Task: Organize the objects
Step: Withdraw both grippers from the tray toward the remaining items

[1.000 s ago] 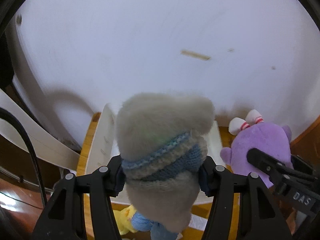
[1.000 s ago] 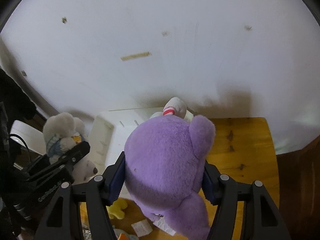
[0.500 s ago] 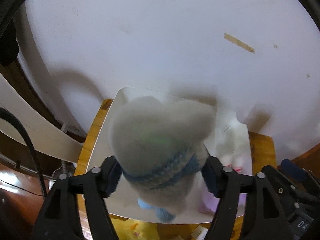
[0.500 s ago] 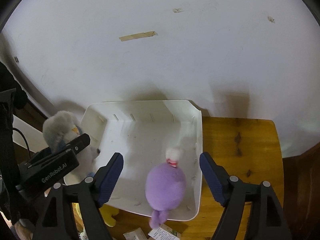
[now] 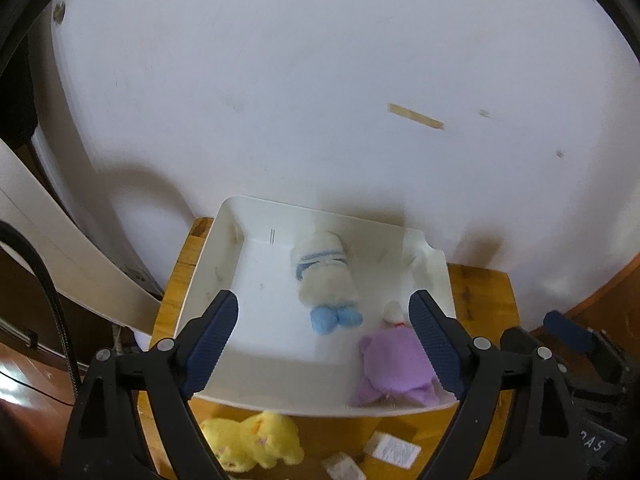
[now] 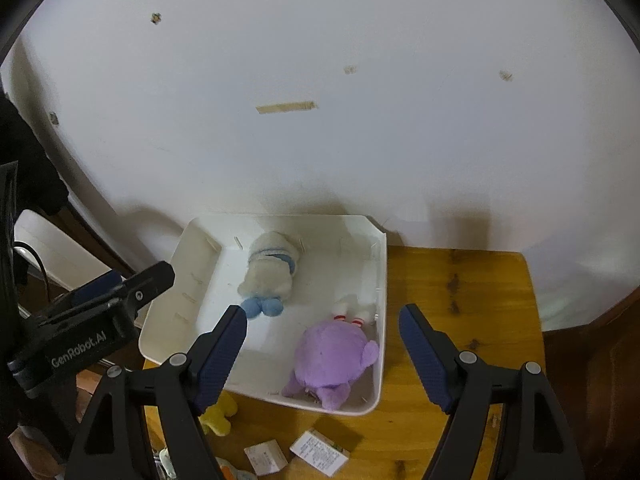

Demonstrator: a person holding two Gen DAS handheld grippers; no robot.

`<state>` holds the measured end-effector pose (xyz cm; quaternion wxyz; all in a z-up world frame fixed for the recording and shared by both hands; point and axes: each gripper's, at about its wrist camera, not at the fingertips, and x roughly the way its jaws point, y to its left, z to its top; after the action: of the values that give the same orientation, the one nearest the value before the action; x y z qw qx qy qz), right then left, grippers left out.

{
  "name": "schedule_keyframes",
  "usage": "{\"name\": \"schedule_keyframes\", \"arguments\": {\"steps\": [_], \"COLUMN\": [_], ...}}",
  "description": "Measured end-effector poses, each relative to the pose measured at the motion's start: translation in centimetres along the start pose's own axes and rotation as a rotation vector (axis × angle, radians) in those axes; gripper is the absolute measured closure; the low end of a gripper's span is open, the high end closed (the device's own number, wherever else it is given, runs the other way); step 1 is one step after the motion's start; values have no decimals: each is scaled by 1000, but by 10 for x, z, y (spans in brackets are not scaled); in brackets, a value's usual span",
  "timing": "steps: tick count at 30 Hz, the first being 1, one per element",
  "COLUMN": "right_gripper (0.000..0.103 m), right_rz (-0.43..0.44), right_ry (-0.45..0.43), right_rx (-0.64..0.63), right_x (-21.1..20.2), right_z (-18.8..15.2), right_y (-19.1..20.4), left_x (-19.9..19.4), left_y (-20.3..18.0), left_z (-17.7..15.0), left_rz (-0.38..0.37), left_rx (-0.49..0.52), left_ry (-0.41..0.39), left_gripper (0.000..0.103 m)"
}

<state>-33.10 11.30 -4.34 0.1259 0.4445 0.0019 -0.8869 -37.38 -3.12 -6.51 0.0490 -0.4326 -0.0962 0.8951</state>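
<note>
A white plastic bin (image 5: 208, 272) (image 6: 380, 280) stands on a wooden table against the white wall. A grey-white plush with a blue striped scarf and blue feet (image 5: 326, 276) (image 6: 270, 268) lies inside it toward the back. A purple plush (image 5: 394, 364) (image 6: 332, 360) lies in the bin's near right corner. My left gripper (image 5: 322, 320) is open and empty above the bin's front. My right gripper (image 6: 322, 330) is open and empty, above the bin's front right. The left gripper's body (image 6: 92, 312) shows at the left of the right wrist view.
A yellow plush (image 5: 250, 444) (image 6: 218, 416) lies on the wooden table (image 6: 460, 292) in front of the bin. Small white cartons (image 6: 320, 450) (image 5: 394, 450) lie near the front edge. The right gripper's body (image 5: 580, 364) is at right. A white slanted panel (image 5: 60, 248) stands left.
Both grippers opened and pulled back and up. The purple plush dropped into the bin first, then the grey-white plush; both now lie inside it.
</note>
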Motion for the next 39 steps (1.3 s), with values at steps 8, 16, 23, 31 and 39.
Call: {"name": "schedule_keyframes", "arguments": {"steps": [8, 16, 23, 31, 39], "right_gripper": [24, 23, 21, 21, 21], "right_rz": [-7, 81, 46, -54, -32], "right_ry": [-54, -57, -104, -193, -180], "right_rx": [-60, -98, -167, -198, -230], "right_x": [-65, -136, -199, -239, -253], "right_z": [-25, -70, -111, -153, -178], "right_y": [17, 24, 30, 35, 40], "left_x": [-56, -131, -192, -240, -257], "left_y": [-11, -16, -16, -18, -13], "left_z": [-22, -62, -98, -138, -164], "left_rz": [-6, 15, 29, 33, 46], "left_rx": [48, 122, 141, 192, 212], "left_ry": [9, -19, -29, -44, -15], "left_gripper": [13, 13, 13, 13, 13]}}
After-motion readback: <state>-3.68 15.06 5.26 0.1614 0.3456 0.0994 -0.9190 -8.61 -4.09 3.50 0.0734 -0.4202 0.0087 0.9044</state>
